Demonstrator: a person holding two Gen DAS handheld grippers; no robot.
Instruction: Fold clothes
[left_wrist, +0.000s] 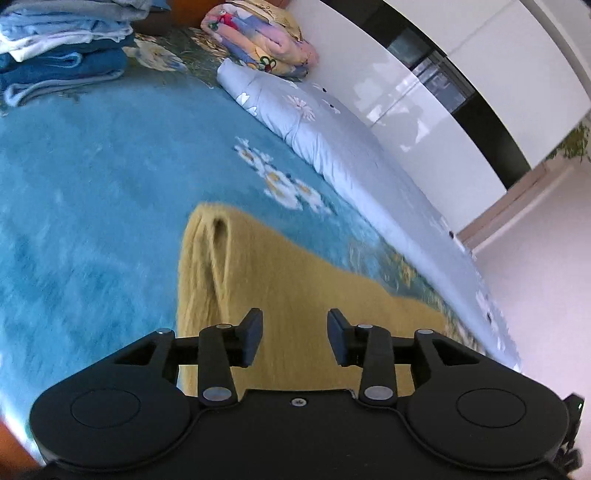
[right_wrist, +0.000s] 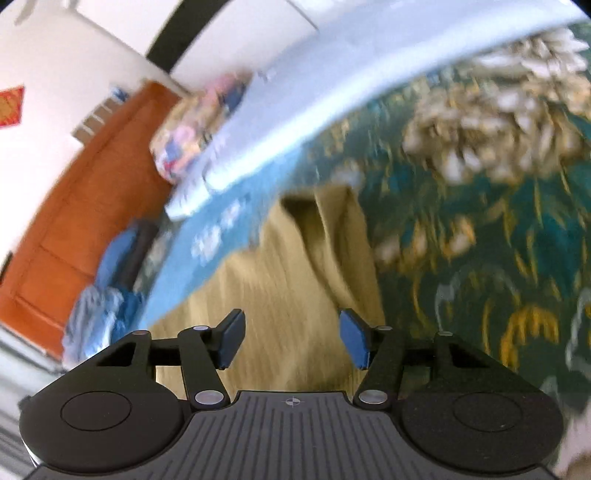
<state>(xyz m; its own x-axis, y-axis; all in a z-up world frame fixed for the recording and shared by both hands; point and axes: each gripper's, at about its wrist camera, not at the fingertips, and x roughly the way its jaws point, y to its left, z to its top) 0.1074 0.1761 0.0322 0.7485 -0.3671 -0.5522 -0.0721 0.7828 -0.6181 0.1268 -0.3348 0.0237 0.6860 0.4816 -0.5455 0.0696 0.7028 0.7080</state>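
A mustard-yellow fuzzy garment (left_wrist: 291, 273) lies folded on the blue blanket (left_wrist: 92, 192) on the bed, with a doubled edge along its left side. My left gripper (left_wrist: 295, 338) is open and empty, just above the garment's near part. In the blurred right wrist view the same yellow garment (right_wrist: 295, 273) lies below my right gripper (right_wrist: 291, 338), which is open and empty above it, with a fold near its far end.
A stack of folded blue and white clothes (left_wrist: 55, 48) sits at the far left. A colourful rolled quilt (left_wrist: 258, 37) and a pale blue floral duvet (left_wrist: 332, 129) lie along the white wall. A green floral bedspread (right_wrist: 498, 221) lies to the right. An orange wooden door (right_wrist: 74, 203) stands at left.
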